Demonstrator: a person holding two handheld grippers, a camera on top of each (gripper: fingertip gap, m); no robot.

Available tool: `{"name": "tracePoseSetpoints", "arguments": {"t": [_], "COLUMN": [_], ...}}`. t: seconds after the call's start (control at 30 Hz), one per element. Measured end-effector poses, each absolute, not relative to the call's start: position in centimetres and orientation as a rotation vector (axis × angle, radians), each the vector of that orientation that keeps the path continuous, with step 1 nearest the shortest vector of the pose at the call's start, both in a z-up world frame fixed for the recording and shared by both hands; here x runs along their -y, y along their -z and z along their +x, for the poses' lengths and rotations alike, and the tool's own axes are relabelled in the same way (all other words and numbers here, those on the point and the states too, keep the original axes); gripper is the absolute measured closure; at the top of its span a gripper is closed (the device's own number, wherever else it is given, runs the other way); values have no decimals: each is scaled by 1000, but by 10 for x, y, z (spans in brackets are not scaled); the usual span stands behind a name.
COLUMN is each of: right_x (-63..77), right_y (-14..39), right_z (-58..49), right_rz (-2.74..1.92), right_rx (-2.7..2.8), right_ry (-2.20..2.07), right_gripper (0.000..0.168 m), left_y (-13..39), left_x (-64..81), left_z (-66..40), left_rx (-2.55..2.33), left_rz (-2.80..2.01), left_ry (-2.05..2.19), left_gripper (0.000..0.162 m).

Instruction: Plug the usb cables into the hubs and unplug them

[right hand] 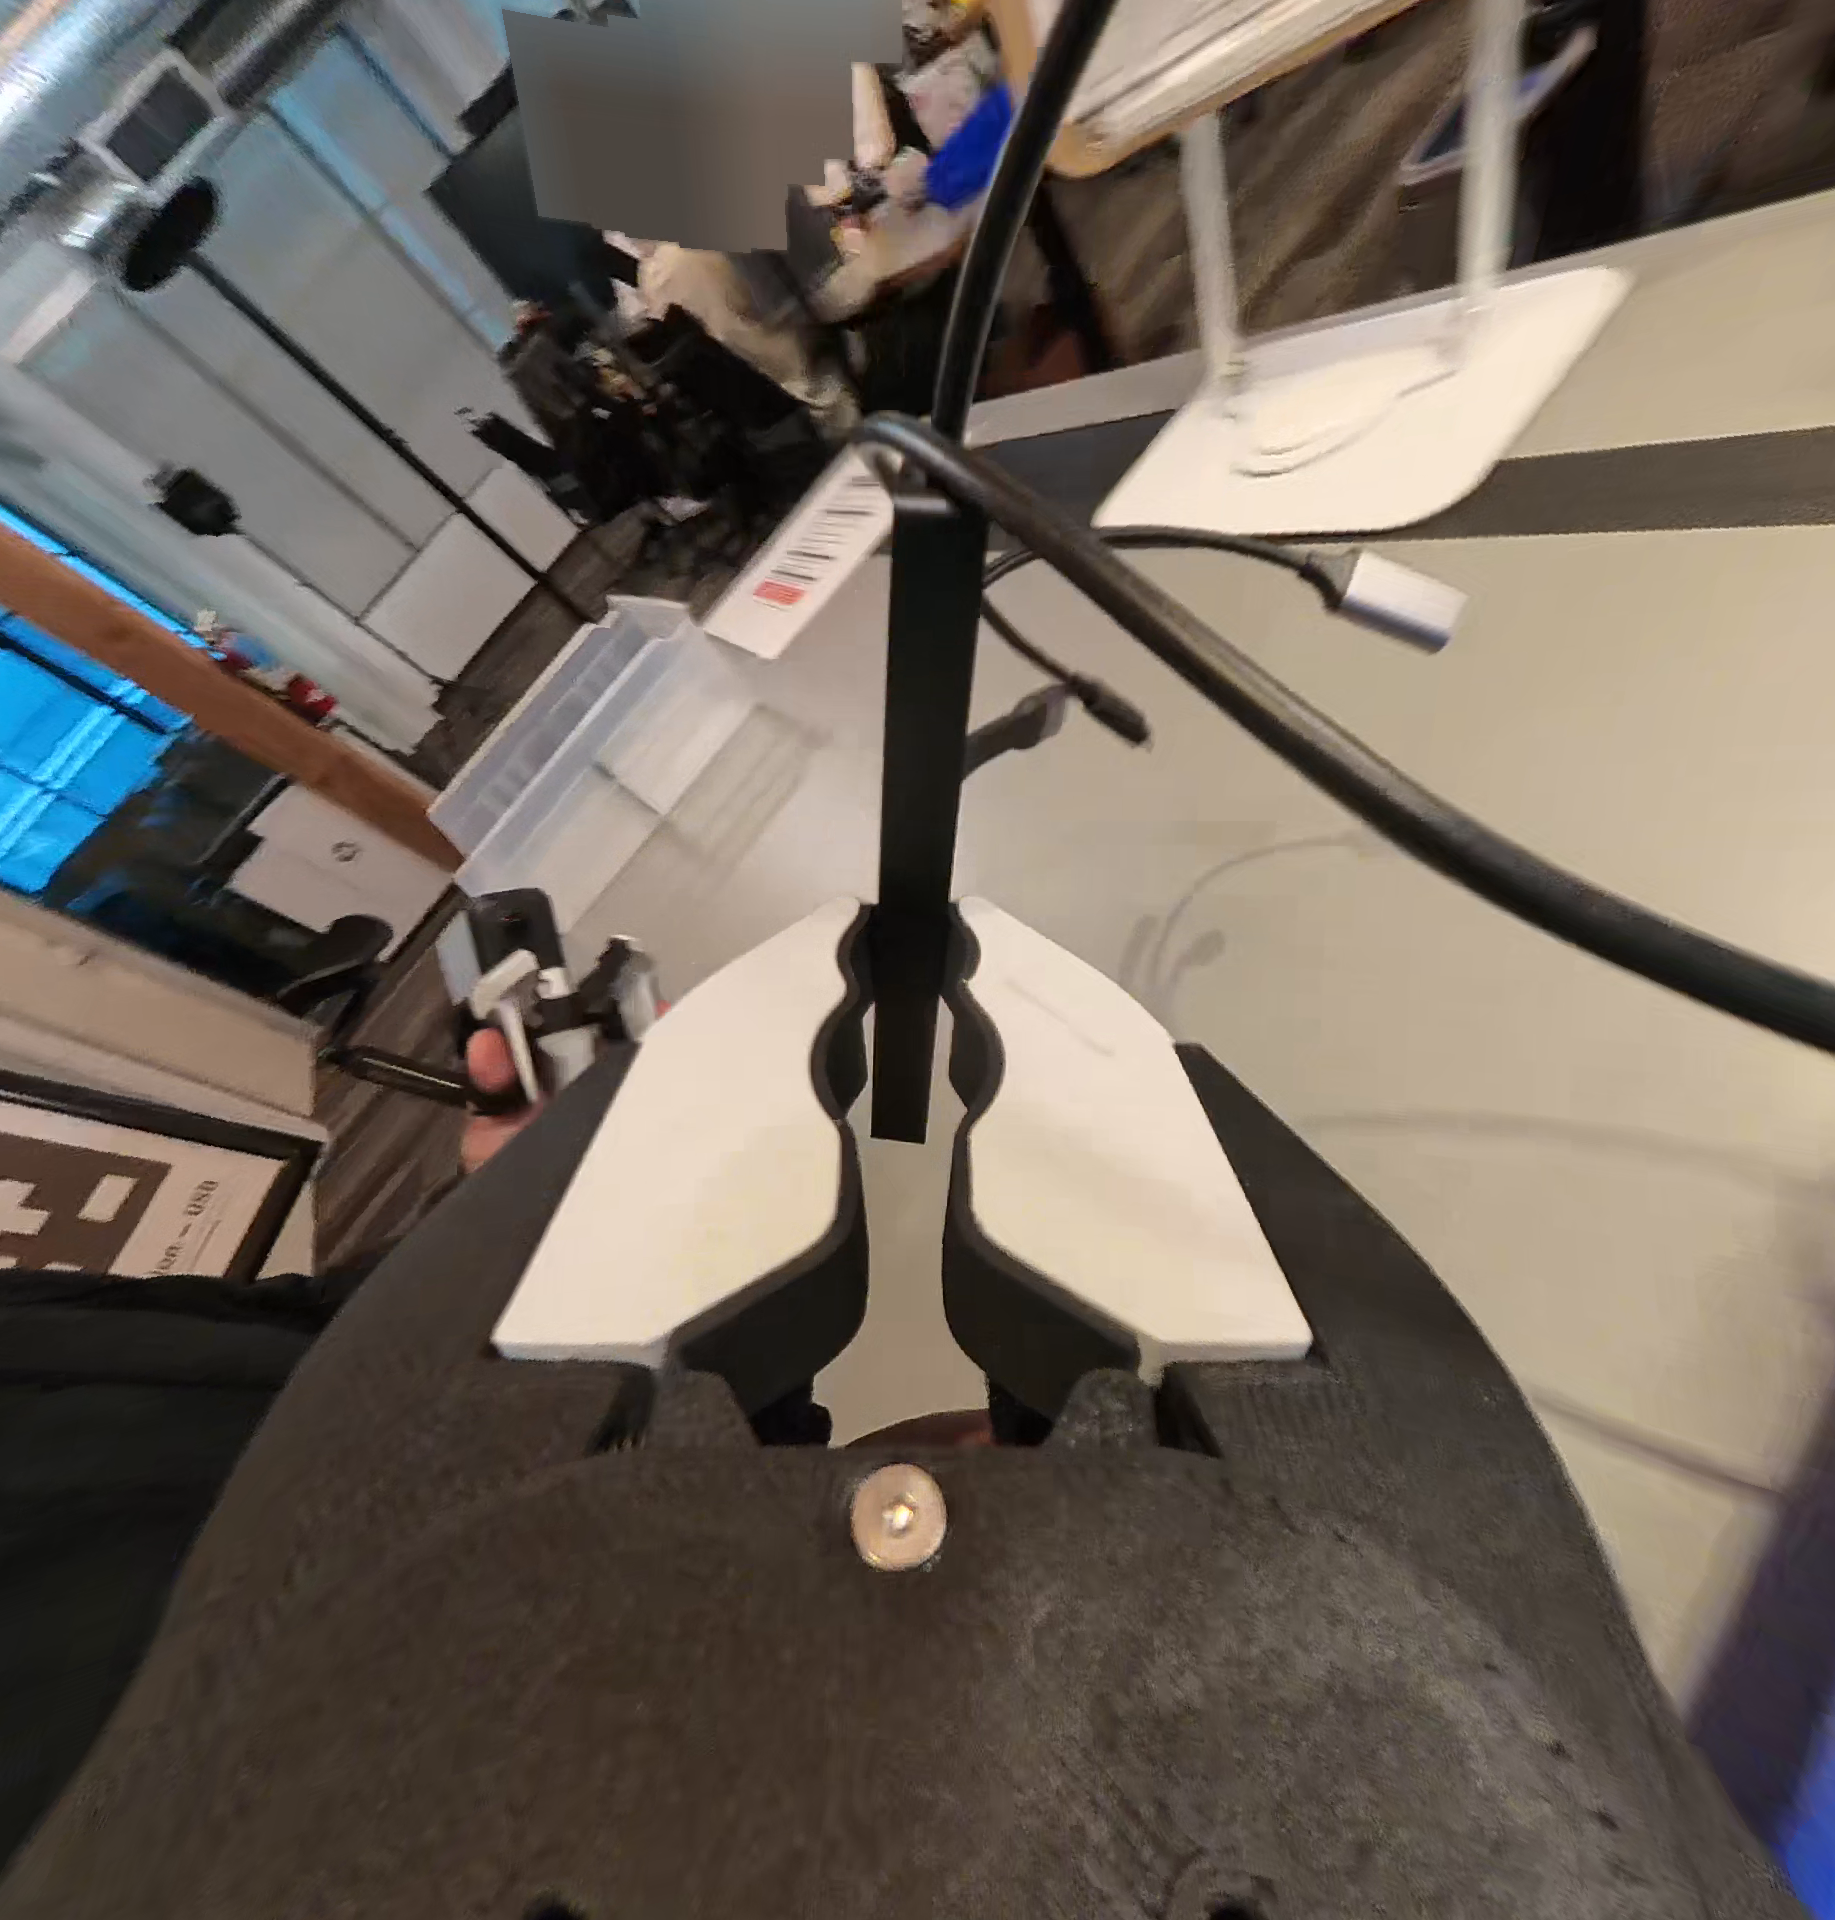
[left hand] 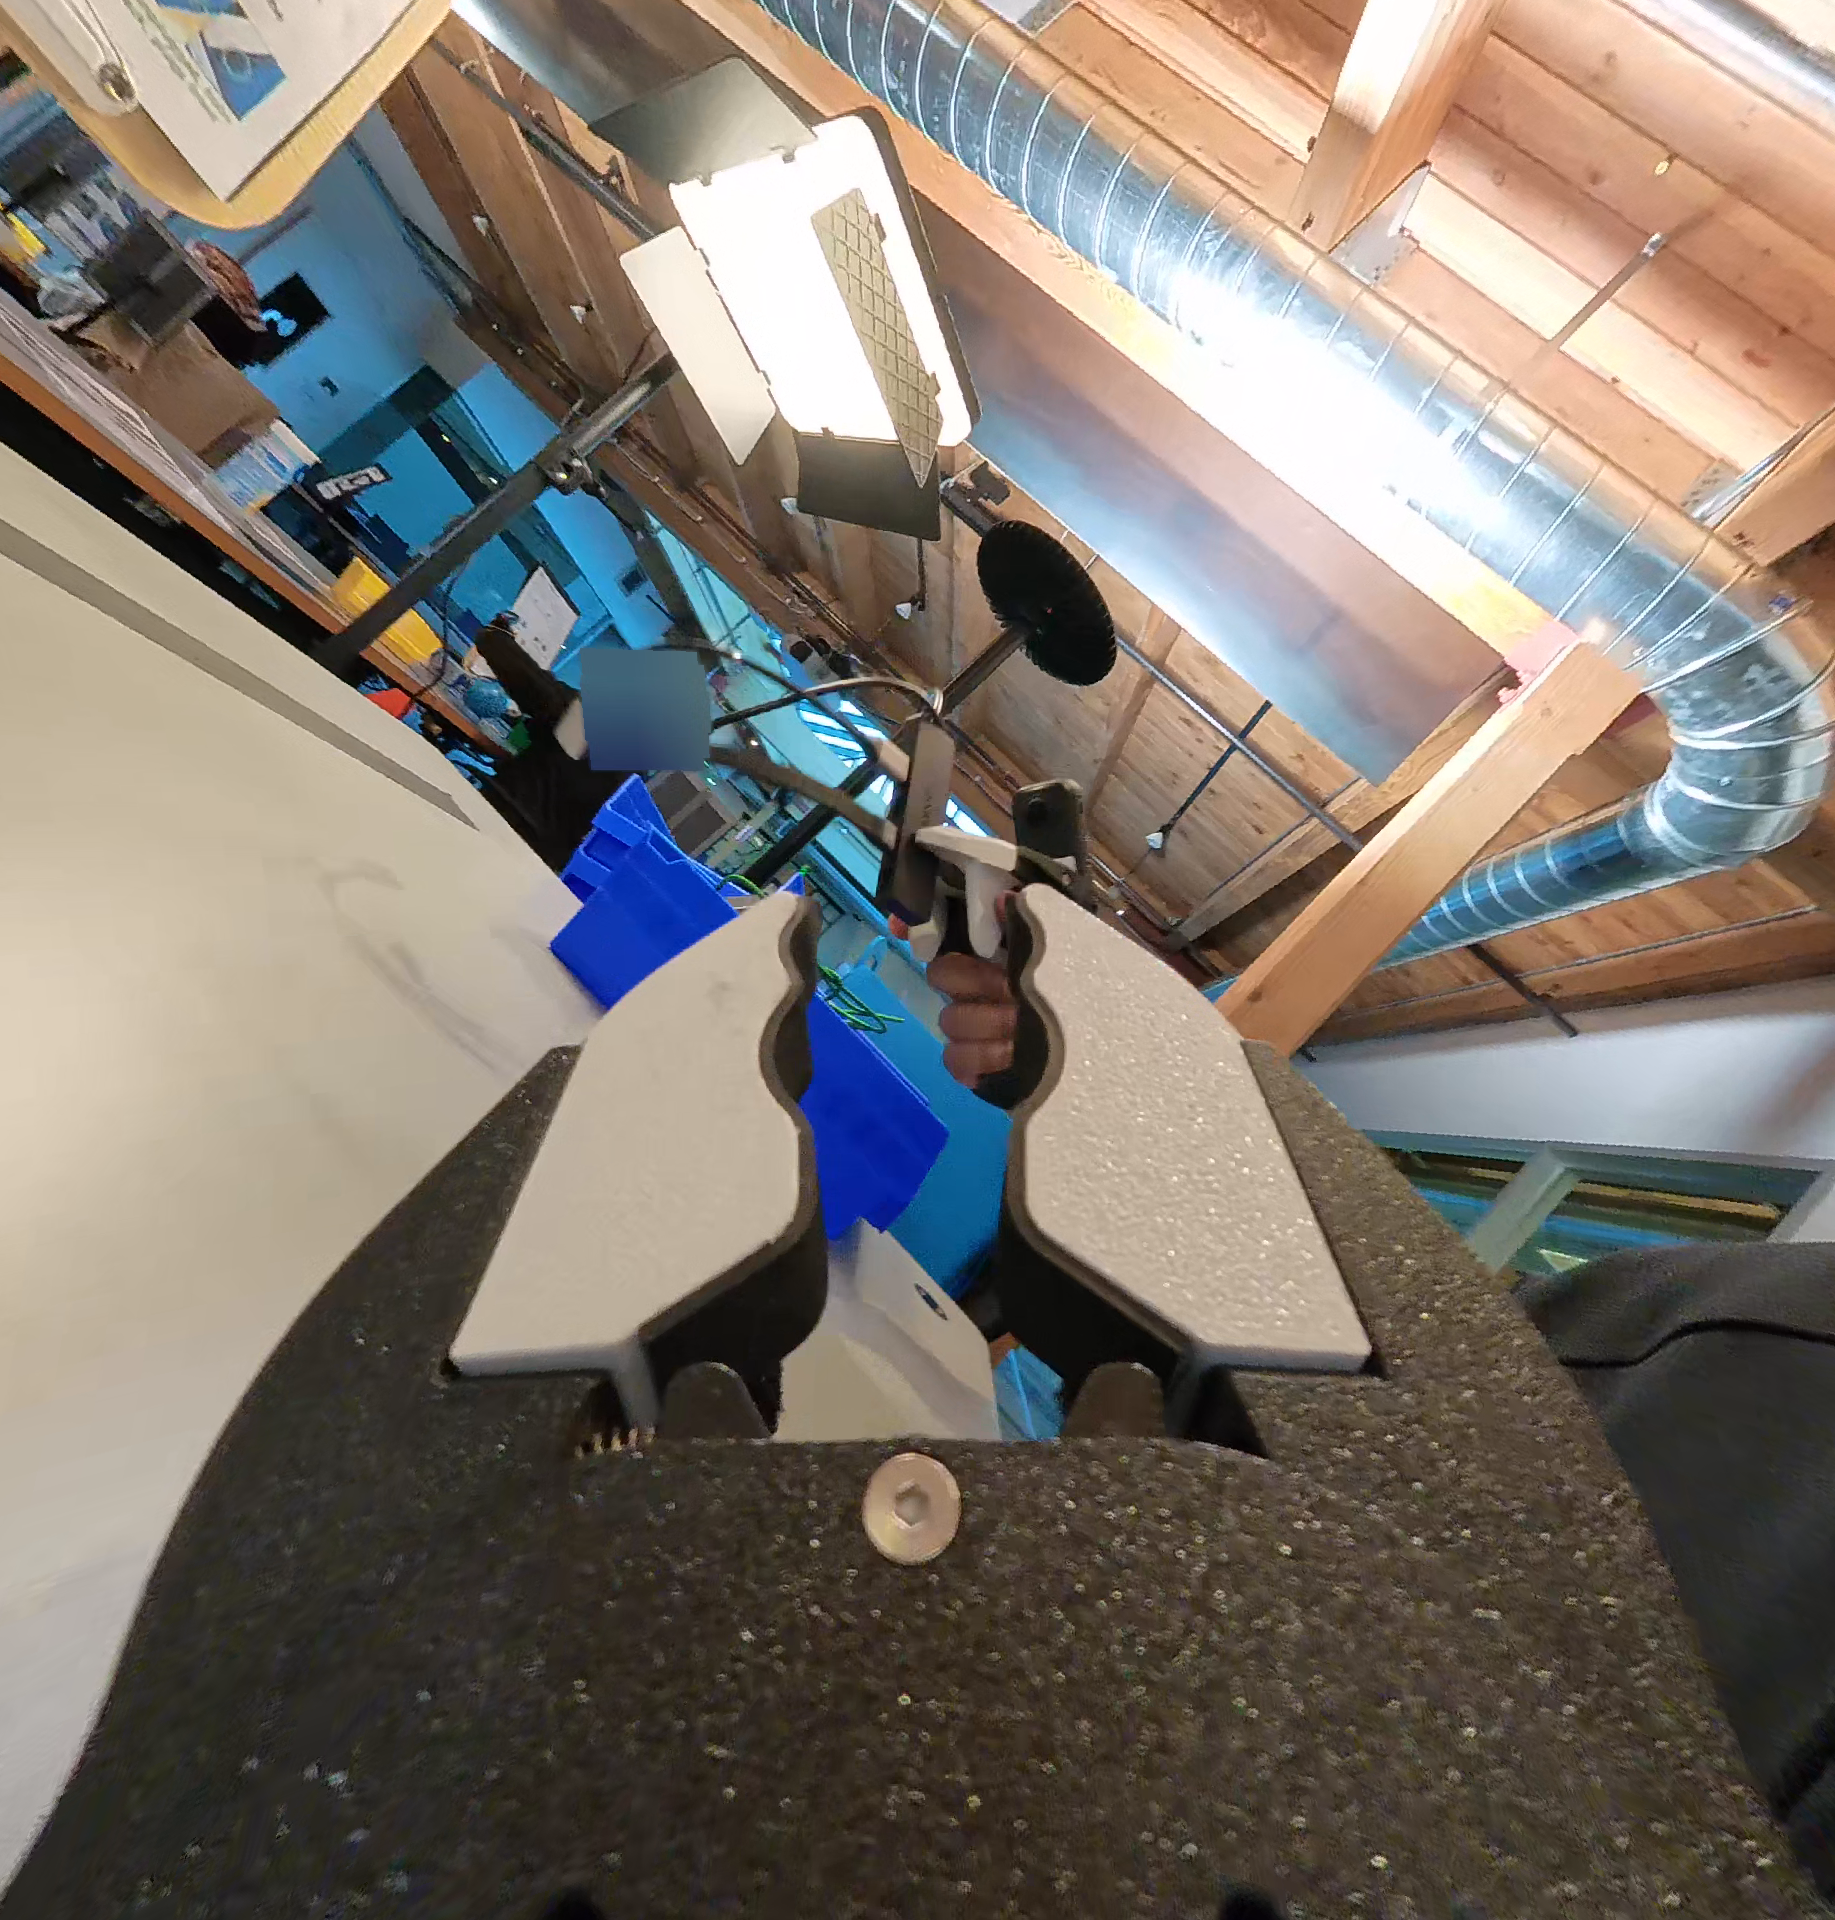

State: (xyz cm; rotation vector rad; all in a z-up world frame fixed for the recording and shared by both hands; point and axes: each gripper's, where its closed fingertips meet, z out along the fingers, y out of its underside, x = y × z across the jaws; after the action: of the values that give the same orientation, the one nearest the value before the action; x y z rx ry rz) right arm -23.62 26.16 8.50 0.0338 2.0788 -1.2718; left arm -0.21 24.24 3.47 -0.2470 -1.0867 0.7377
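Observation:
My right gripper (right hand: 908,925) is shut on a slim black hub (right hand: 923,748), held edge-on and upright above the grey table (right hand: 1515,1039). A thick black cable (right hand: 1412,800) runs from the hub's top end toward the right. A silver USB plug (right hand: 1396,603) and a black plug (right hand: 1110,717) hang on thinner cables behind it. A white barcode tag (right hand: 799,571) hangs near the hub's top. My left gripper (left hand: 913,925) is open and empty, tilted up toward the ceiling. It faces the right gripper with the hub (left hand: 918,821) farther off.
A white stand base (right hand: 1360,416) sits on the table at the back right. A clear plastic box (right hand: 601,727) lies at the table's left edge. Blue bins (left hand: 684,904) stand beyond the table. A lit light panel (left hand: 830,312) hangs overhead. My hands' fingertips stand some 25 centimetres from each other.

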Motion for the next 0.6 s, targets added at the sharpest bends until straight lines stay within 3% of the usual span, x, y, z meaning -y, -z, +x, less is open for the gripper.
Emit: {"name": "tracePoseSetpoints", "arguments": {"t": [0.23,0.6], "right_x": [-320,-332], "right_y": [-73,-156], "right_z": [-380,-413], "right_rz": [219,-70], "right_rx": [-2384,-2189], "right_ry": [1226,1522], "right_gripper": [158,158], "left_y": [-35,-33], "left_x": [-246,-250], "left_z": [-3,-9], "left_rx": [1078,1082], "left_rz": [-258,-285], "left_ry": [-726,-692], "left_gripper": [132,133]}}
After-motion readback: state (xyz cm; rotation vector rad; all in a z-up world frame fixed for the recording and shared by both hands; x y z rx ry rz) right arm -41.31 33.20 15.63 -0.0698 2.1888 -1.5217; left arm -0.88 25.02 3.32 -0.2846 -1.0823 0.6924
